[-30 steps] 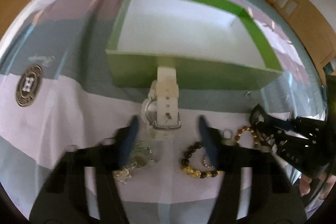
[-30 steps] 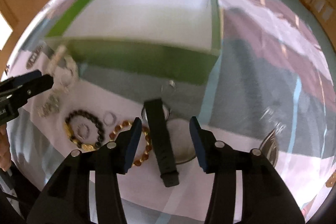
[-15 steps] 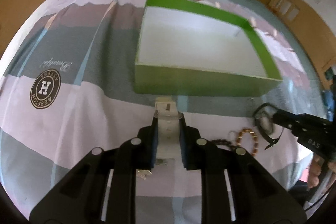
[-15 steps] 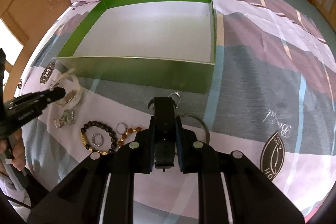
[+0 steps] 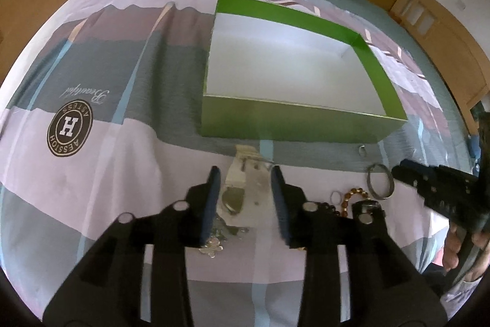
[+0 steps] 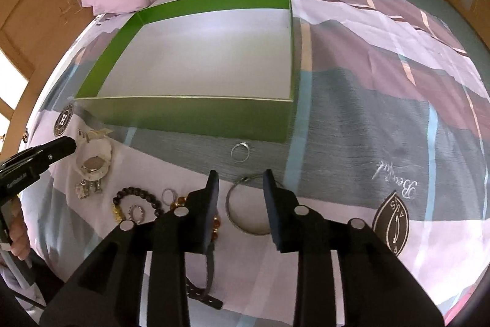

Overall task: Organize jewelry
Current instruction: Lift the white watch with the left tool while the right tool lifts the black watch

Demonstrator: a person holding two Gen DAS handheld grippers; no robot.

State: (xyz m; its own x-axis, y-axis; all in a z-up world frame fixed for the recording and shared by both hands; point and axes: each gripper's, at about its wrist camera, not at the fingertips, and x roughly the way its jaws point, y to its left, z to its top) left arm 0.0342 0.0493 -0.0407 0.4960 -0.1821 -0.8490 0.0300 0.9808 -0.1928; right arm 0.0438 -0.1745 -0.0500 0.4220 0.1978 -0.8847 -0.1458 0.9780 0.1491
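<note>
Both grippers' jaws have just opened, dropping both watches.

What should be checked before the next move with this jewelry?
1. Green box open, nothing inside: ok.
2. Left tool gripping the white watch: not ok; jaws just opened, watch lies loose between them.
3. Right tool holding something: not ok; jaws just opened, empty above the silver bangle.
4. Black watch in the box: not ok; it is outside, beneath the right tool.
5. Watches undamaged: cannot tell.
</note>
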